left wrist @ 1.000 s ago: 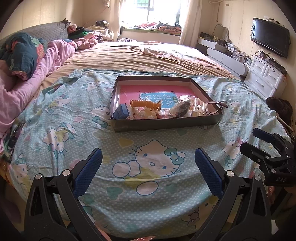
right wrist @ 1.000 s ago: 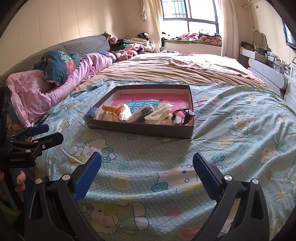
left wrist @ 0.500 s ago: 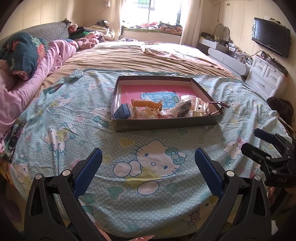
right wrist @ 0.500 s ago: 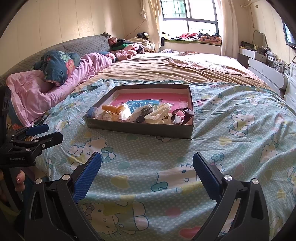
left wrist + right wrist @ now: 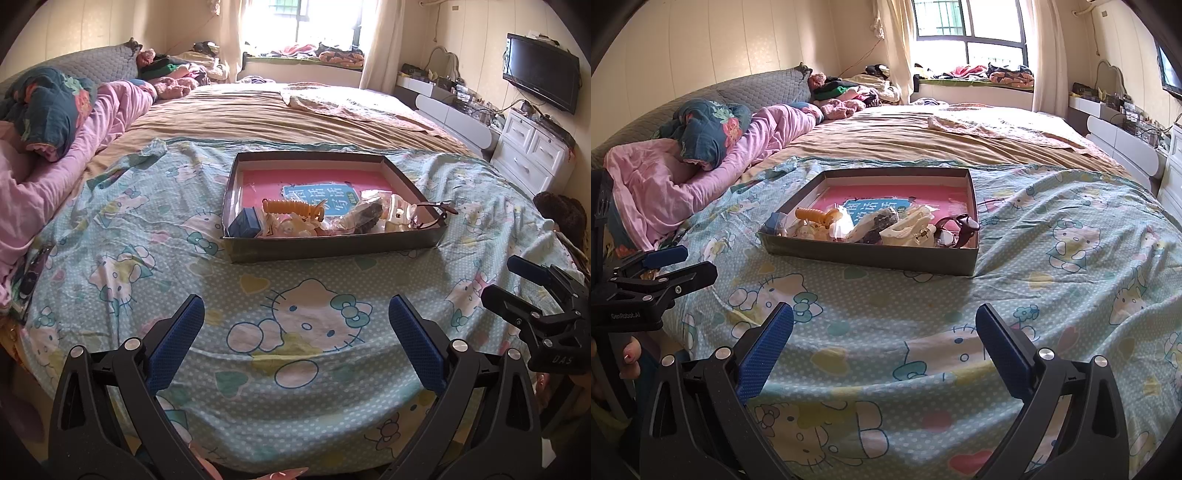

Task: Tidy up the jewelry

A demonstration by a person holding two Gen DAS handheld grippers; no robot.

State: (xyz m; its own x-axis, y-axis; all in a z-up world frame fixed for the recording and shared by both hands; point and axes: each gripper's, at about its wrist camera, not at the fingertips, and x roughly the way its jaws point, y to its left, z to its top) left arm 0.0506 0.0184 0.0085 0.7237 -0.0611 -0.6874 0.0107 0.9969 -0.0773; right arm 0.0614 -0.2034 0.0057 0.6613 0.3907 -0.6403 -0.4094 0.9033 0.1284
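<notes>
A shallow grey box [image 5: 332,247] [image 5: 864,254] with a pink floor lies on the bed. Along its near side lie a small blue box [image 5: 244,223], an orange comb-like clip [image 5: 291,207] [image 5: 812,215], cream hair clips [image 5: 399,212] [image 5: 908,227], bagged pieces and a dark cord [image 5: 439,214] [image 5: 962,225]. My left gripper [image 5: 295,332] is open and empty, above the bed's near edge, well short of the box. My right gripper [image 5: 884,336] is open and empty, also short of the box. Each gripper shows in the other's view: the right one [image 5: 532,291], the left one [image 5: 661,269].
A Hello Kitty sheet [image 5: 295,314] covers the near bed. Pink bedding and a blue quilt [image 5: 48,110] lie at the left. White drawers [image 5: 532,155] and a wall TV [image 5: 541,81] stand at the right. A window is behind the bed.
Both views have crept slightly closer to the box. Both grippers stay open and empty.
</notes>
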